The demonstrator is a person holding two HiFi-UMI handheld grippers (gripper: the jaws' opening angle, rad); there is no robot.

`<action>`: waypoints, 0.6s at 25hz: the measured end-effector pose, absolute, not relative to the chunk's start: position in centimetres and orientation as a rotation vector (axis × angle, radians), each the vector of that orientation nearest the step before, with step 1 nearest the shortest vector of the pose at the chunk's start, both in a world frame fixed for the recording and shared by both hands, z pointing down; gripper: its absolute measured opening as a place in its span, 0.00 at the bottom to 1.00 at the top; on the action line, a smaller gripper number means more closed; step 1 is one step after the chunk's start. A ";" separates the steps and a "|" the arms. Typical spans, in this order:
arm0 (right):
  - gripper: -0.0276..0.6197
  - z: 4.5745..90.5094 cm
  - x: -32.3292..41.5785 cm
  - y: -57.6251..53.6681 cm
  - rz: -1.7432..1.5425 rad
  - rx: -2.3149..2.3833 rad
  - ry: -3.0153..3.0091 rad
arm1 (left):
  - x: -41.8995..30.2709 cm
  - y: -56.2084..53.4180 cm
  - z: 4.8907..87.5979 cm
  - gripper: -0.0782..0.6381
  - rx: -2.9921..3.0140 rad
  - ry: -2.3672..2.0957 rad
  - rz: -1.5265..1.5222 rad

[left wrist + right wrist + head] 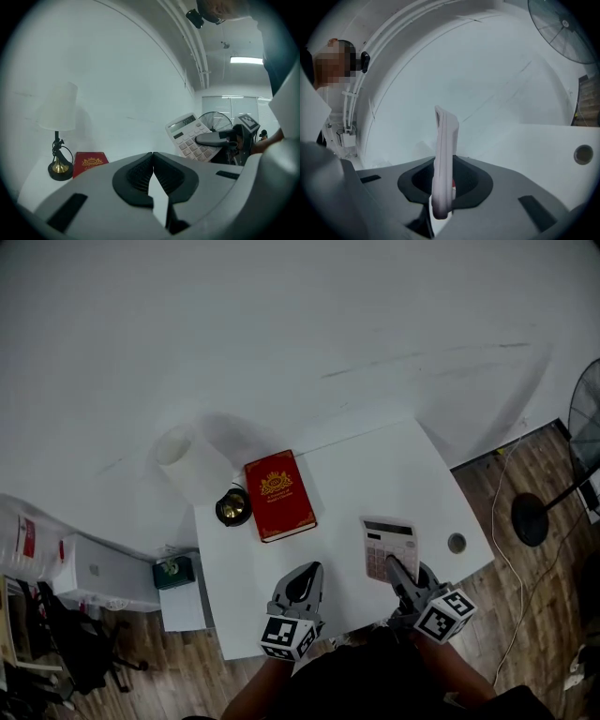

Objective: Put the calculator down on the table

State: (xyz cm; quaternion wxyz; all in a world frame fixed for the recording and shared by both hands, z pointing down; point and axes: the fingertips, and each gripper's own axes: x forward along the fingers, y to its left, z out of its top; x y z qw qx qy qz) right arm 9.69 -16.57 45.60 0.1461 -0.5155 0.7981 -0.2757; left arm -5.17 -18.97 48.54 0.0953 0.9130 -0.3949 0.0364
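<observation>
Setting reads as an office-type room. White table [375,465] with a cable grommet [457,543] near its right edge, set against a bare white wall [281,315] on a wood-plank floor [525,484]. Pedestal fan [530,519] off the table's right edge, white boxes [94,573] off its left; strip light [246,60] and exposed ceiling pipes [197,56] overhead.

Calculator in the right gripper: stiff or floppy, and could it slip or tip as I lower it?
Probably stiff: the calculator stands straight edge-on from the right gripper. Its smooth plastic, pinched at one end, might pivot. Flat, it should lie steady on the table.
</observation>
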 end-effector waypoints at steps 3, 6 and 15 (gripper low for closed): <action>0.18 47.9 9.4 -18.1 -0.903 -1.442 2.318 | -5.6 -19.5 49.0 0.14 2.677 -1.215 0.125; 0.18 50.3 9.2 -19.0 -1.032 -1.393 2.321 | -6.4 -19.5 49.9 0.14 2.633 -1.264 0.151; 0.18 57.2 9.2 -19.4 -1.472 -1.243 2.169 | -7.2 -18.7 51.5 0.14 2.512 -1.370 0.193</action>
